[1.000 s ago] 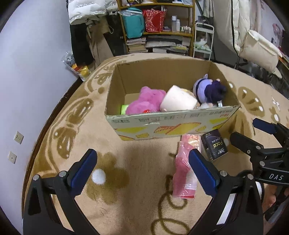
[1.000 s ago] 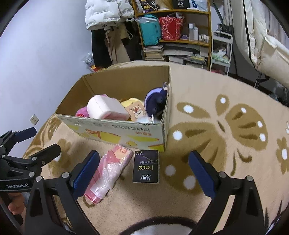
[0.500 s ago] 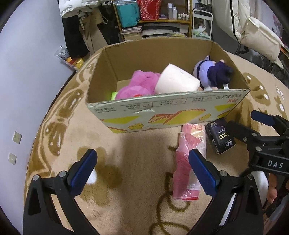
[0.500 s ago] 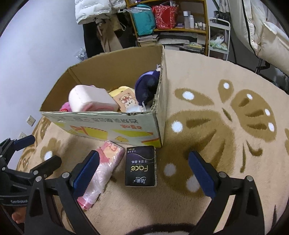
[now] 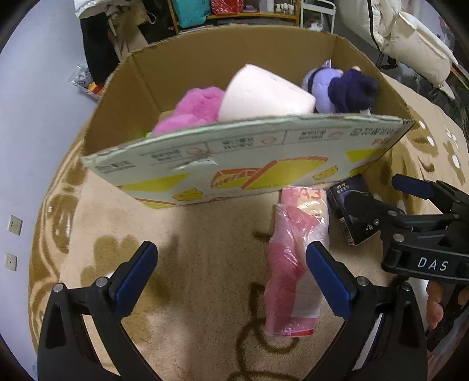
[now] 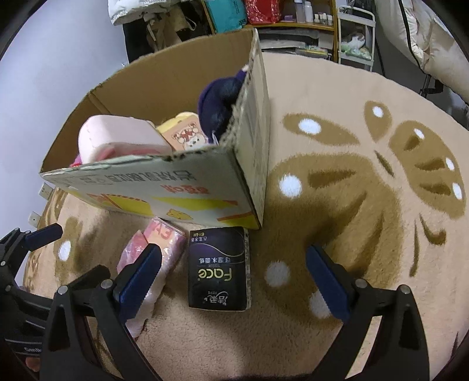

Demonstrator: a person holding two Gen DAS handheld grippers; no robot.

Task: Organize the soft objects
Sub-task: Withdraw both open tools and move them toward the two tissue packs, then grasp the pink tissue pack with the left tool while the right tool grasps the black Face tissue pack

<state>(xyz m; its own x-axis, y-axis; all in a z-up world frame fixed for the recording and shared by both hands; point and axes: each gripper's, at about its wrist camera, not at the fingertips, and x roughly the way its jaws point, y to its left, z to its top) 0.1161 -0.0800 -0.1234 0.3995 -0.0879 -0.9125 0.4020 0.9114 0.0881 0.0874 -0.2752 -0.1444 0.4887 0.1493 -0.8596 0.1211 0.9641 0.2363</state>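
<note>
A cardboard box (image 5: pixel 243 164) (image 6: pixel 164 187) stands on the rug and holds a pink plush (image 5: pixel 190 112), a cream cushion (image 5: pixel 263 96) (image 6: pixel 117 137) and a purple doll (image 5: pixel 340 88) (image 6: pixel 219 99). In front of the box lie a pink plastic-wrapped pack (image 5: pixel 293 258) (image 6: pixel 158 258) and a black tissue pack (image 5: pixel 348 202) (image 6: pixel 219 275). My left gripper (image 5: pixel 231 278) is open, low over the rug, its right finger beside the pink pack. My right gripper (image 6: pixel 231 278) is open above the black tissue pack, which lies between its fingers, and it also shows as a right gripper (image 5: pixel 410 211) in the left wrist view.
A beige rug (image 6: pixel 366 175) with brown flower patterns covers the floor. A wall (image 5: pixel 29 117) with sockets runs along the left. Shelves (image 6: pixel 278 17) and hanging clothes stand behind the box, a white padded chair (image 5: pixel 410 44) at the back right.
Both grippers have moved forward and down toward the box and the two packs, which now look larger and closer. Both stay open. Nothing has been taken hold of.
</note>
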